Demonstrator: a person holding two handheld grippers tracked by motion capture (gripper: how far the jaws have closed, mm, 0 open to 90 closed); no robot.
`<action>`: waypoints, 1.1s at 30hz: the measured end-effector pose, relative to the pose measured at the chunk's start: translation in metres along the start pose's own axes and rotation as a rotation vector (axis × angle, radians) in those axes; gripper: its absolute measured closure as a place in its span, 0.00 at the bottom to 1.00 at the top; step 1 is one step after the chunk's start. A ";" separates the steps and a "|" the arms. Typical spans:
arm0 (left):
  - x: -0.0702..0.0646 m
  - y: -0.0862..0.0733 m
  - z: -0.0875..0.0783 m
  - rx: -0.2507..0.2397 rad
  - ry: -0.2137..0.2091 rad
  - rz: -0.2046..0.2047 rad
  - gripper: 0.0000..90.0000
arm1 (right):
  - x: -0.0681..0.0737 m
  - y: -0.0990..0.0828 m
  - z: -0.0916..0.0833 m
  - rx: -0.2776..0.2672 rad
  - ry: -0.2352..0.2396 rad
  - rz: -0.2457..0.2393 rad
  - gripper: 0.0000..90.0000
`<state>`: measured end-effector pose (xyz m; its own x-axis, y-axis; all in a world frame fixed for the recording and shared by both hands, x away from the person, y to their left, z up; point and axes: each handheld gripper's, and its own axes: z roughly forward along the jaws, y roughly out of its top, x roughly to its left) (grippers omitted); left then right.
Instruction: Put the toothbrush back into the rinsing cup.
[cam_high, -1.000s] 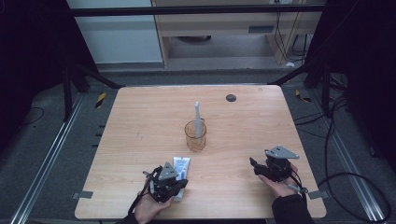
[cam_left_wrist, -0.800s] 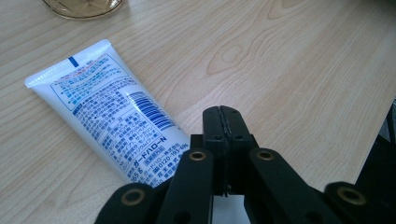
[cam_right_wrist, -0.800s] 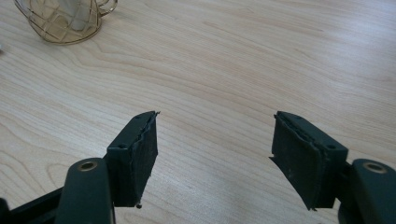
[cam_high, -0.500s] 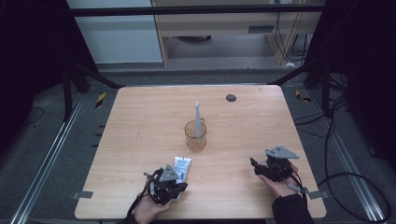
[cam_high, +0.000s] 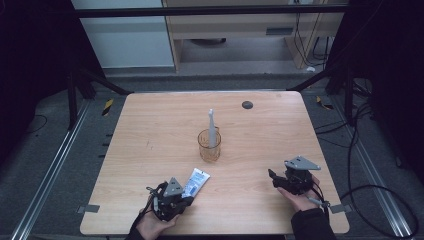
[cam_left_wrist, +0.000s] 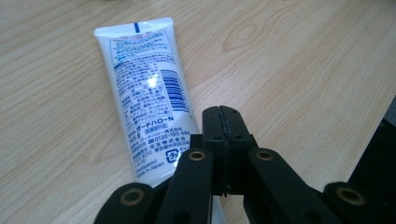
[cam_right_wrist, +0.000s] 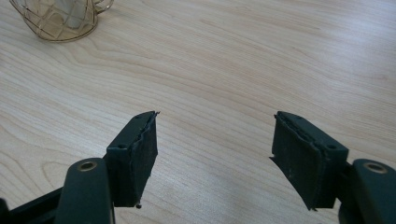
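Overhead cam, two close tong-cams

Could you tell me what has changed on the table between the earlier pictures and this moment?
Nothing has visibly changed. The left gripper stays shut beside the toothpaste tube, gripping nothing, and the right gripper stays open above bare wood. The cup with the toothbrush in it stands where it stood.
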<state>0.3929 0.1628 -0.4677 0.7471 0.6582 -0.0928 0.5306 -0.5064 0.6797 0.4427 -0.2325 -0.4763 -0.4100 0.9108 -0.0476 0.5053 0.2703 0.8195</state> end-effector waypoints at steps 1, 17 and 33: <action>0.001 0.000 -0.001 -0.006 0.002 0.002 1.00 | 0.000 0.000 0.000 -0.001 0.001 0.001 0.35; 0.024 0.018 -0.022 -0.122 0.080 -0.016 0.69 | -0.004 0.003 -0.004 -0.022 -0.003 0.024 0.34; 0.039 0.026 -0.027 -0.131 0.168 -0.035 0.57 | -0.006 0.004 -0.002 -0.018 -0.008 0.029 0.33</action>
<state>0.4253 0.1901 -0.4341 0.6461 0.7633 -0.0026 0.4904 -0.4124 0.7677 0.4456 -0.2372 -0.4716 -0.3890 0.9208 -0.0284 0.5031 0.2382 0.8307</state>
